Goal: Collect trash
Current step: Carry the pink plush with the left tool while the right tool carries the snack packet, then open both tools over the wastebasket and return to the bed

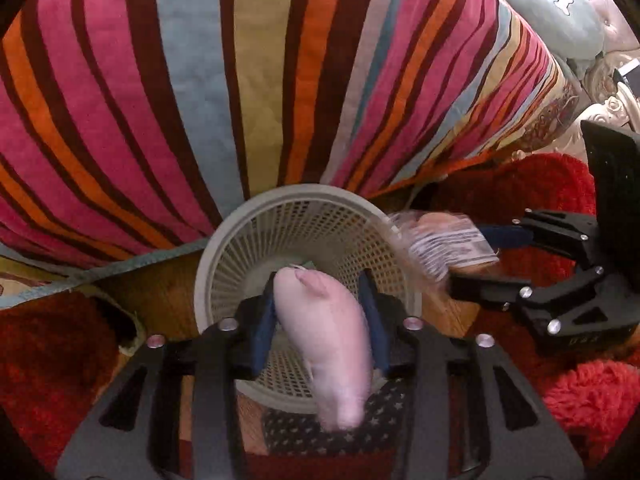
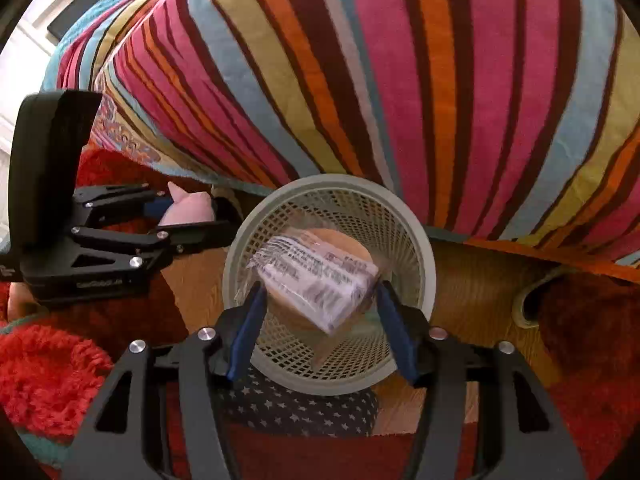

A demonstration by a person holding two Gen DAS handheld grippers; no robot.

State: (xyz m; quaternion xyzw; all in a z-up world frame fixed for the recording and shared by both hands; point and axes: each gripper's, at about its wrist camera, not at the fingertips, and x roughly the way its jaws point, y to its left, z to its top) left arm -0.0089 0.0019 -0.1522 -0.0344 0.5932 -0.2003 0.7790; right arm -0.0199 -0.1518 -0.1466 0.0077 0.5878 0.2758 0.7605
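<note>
A grey mesh waste basket (image 1: pixel 224 264) (image 2: pixel 424 248) stands on the wood floor against a striped bed cover. My left gripper (image 1: pixel 320 280) (image 2: pixel 188 220) is shut on a soft pink pouch-like item (image 1: pixel 332 344) (image 2: pixel 188 210), held over the basket's near rim. My right gripper (image 2: pixel 318 292) (image 1: pixel 460 258) is shut on a clear-wrapped packet with a printed label (image 2: pixel 316 280) (image 1: pixel 436 244), held above the basket mouth. The two grippers are side by side, left one to the left.
A striped bed cover (image 1: pixel 280 80) (image 2: pixel 400 80) hangs behind the basket. Red shaggy rugs (image 1: pixel 592 400) (image 2: pixel 48 368) lie on both sides. A dark star-patterned cloth (image 2: pixel 296 408) lies in front of the basket. A slipper (image 2: pixel 532 304) lies at right.
</note>
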